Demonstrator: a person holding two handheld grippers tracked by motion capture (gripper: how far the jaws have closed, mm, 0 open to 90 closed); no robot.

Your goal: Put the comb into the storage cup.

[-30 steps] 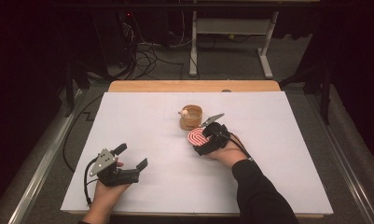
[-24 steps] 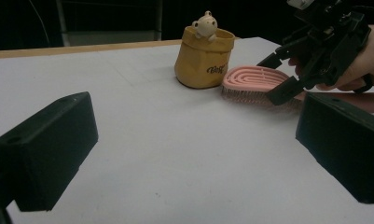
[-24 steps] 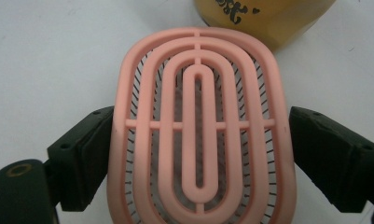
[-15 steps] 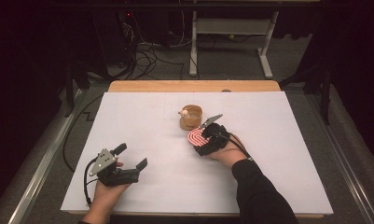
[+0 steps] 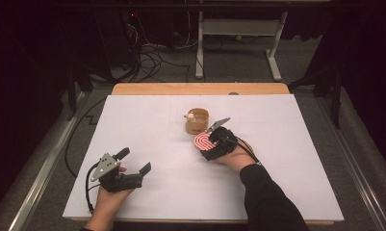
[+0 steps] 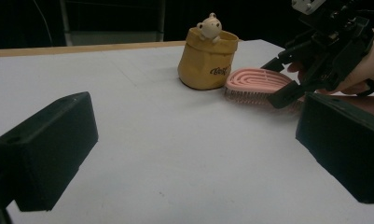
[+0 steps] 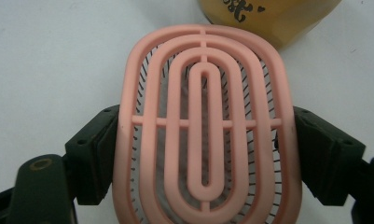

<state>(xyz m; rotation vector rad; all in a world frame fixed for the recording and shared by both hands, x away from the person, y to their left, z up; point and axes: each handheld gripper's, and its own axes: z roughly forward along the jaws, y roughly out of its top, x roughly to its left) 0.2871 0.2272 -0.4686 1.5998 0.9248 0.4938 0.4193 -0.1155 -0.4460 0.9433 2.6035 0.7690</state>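
Note:
A pink oval hairbrush (image 5: 203,141) (image 6: 257,79) (image 7: 205,126) lies bristles down on the white table cover, just in front of a small yellow pouch (image 5: 198,121) (image 6: 205,58) (image 7: 268,14). A toy bear (image 5: 190,116) (image 6: 209,25) peeks out of the pouch. My right gripper (image 5: 211,144) (image 6: 278,80) (image 7: 205,149) reaches over the brush. Its jaws have just been closing, and they now press on the brush's two long sides. At the near left, my left gripper (image 5: 134,160) (image 6: 194,144) rests low over the cover, open and holding nothing.
The white cover (image 5: 147,120) spreads over most of a wooden table whose bare edge (image 5: 200,89) shows at the back. Metal rails (image 5: 41,173) run along both sides. Beyond the table are a stand's legs (image 5: 199,53) and floor cables (image 5: 152,53).

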